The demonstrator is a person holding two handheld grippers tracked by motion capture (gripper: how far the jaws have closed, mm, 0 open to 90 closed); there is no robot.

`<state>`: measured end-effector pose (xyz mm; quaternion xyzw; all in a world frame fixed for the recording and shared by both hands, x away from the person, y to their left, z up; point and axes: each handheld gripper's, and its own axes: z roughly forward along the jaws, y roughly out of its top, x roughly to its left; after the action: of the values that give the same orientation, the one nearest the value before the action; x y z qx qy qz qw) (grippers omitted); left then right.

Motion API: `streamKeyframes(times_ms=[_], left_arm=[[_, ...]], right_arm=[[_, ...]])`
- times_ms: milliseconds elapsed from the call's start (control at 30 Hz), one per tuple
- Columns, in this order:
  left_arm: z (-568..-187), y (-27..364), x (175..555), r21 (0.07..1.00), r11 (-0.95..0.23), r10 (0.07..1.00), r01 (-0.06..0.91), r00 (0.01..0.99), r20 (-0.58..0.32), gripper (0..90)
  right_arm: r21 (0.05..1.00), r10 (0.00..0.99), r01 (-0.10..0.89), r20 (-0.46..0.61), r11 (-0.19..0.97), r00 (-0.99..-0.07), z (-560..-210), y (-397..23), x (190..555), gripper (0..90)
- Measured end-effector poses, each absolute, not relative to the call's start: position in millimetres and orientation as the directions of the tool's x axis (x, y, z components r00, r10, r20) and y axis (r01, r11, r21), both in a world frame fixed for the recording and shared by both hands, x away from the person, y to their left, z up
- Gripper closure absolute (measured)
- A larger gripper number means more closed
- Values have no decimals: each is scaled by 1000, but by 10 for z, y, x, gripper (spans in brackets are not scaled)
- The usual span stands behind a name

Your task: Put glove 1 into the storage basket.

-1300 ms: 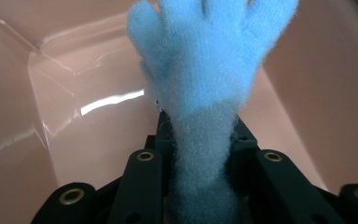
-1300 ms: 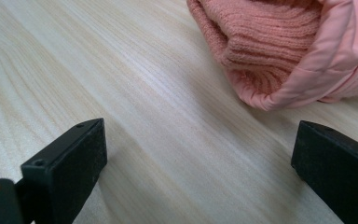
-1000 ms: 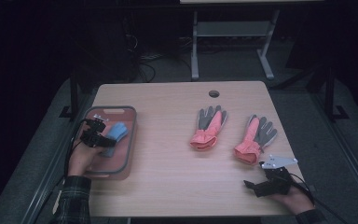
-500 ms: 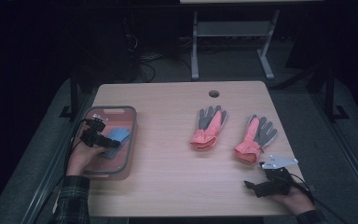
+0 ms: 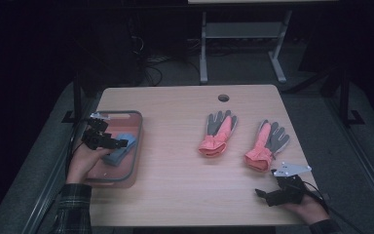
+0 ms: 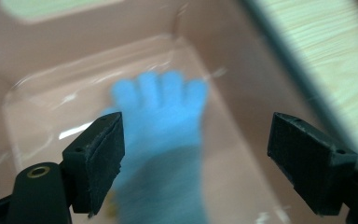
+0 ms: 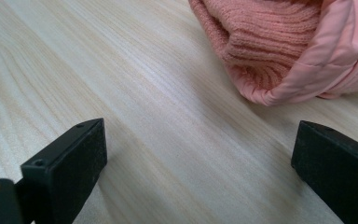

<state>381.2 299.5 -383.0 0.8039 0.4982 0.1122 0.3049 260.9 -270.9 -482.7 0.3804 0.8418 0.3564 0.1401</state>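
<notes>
Since the earlier frame, left gripper (image 5: 108, 141) lifted, jaws just spread off the blue knitted glove (image 6: 161, 135), now lying loose in the pink plastic tray (image 5: 126, 178) at the tabletop's left edge, fingers probably pointing away. Farther right, right gripper (image 7: 198, 163) spread wide, empty, nearest the salmon-and-grey knitted glove (image 7: 279, 46).

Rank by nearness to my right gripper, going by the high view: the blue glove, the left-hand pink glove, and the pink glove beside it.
From the right gripper:
1. Right pink glove, just beyond it.
2. Left pink glove, mid-table.
3. Blue glove, in the pink tray at the table's left edge.
</notes>
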Motion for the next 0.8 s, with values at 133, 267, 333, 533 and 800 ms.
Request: streamKeyframes(times_ms=[133,267,333,533,800], left_arm=[[-3768,2862,3784,624,-327,843,710,518,-147,184],[-3712,2714,3748,642,-343,812,686,560,-163,184],[-3686,2625,3725,651,-355,797,671,581,-163,184],[-3616,2375,3632,674,-383,750,632,639,-173,184],[-3595,1962,3464,696,-427,684,577,710,-168,184]], right_arm=[[706,740,540,35,457,-672,-4827,-2709,2609,30],[706,740,540,34,458,-672,-4826,-2709,2610,30],[706,740,540,35,457,-672,-4826,-2709,2610,30],[706,740,541,35,457,-671,-4826,-2709,2609,30],[705,740,543,37,456,-671,-4825,-2706,2612,29]])
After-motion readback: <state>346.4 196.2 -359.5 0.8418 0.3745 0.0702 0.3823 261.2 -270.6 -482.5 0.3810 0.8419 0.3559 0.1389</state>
